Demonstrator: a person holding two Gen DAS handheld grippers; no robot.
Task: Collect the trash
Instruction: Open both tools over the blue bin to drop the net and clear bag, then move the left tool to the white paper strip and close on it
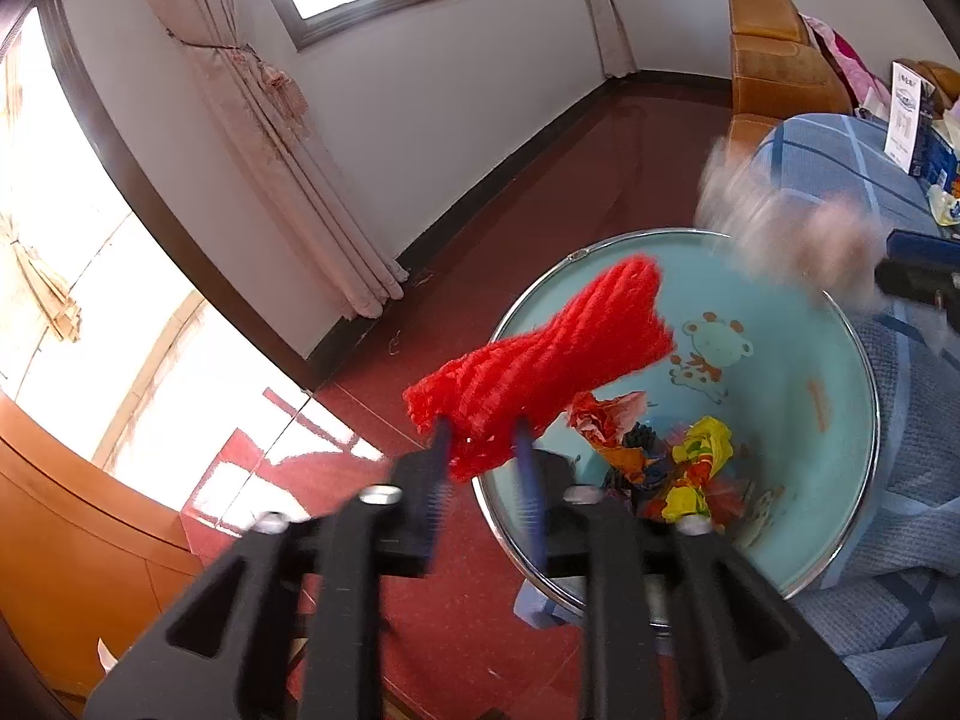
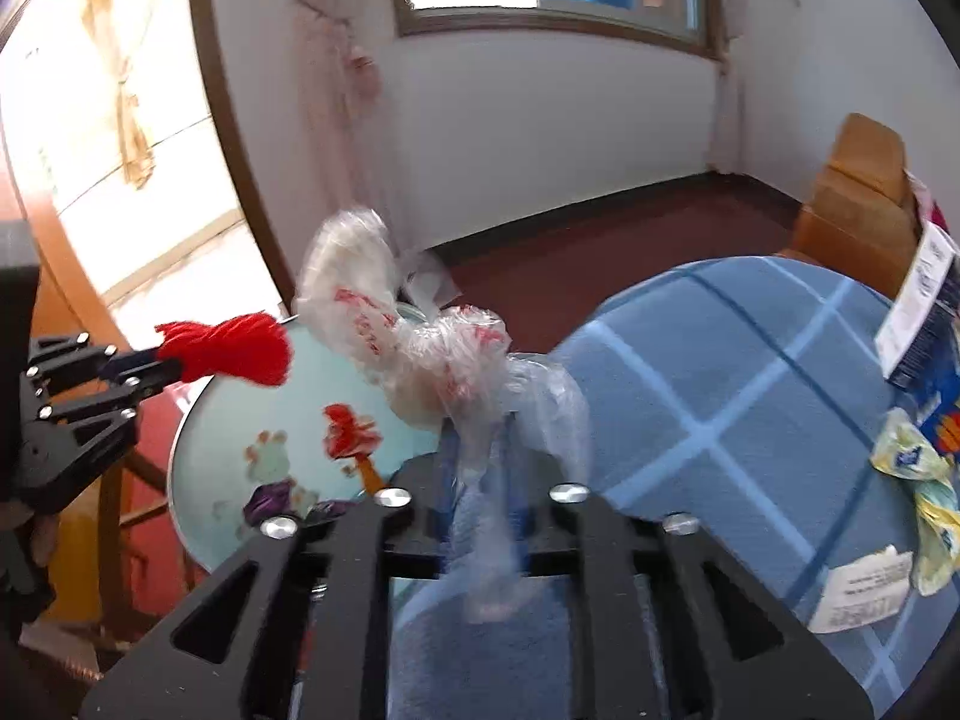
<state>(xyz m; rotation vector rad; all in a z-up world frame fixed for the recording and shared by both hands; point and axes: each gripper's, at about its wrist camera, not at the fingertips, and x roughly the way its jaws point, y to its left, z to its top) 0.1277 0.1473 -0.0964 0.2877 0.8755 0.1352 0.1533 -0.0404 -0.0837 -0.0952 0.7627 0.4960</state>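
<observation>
Drop step in hand. Left hand-held gripper (image 1: 480,438) over the near rim of the light-blue bin (image 1: 840,360), jaws slightly apart with red foam netting (image 1: 540,366) caught at the tips, grip looks loose. Right hand-held gripper (image 2: 480,456) with clear plastic bag (image 2: 420,348) between its jaws, blurred, can't tell if clamped. Bin already holding crumpled wrappers (image 1: 696,468). Next, probably: open wider over the bin mouth, netting first, then bag. More trash left on blue checked worktop (image 2: 750,390).
</observation>
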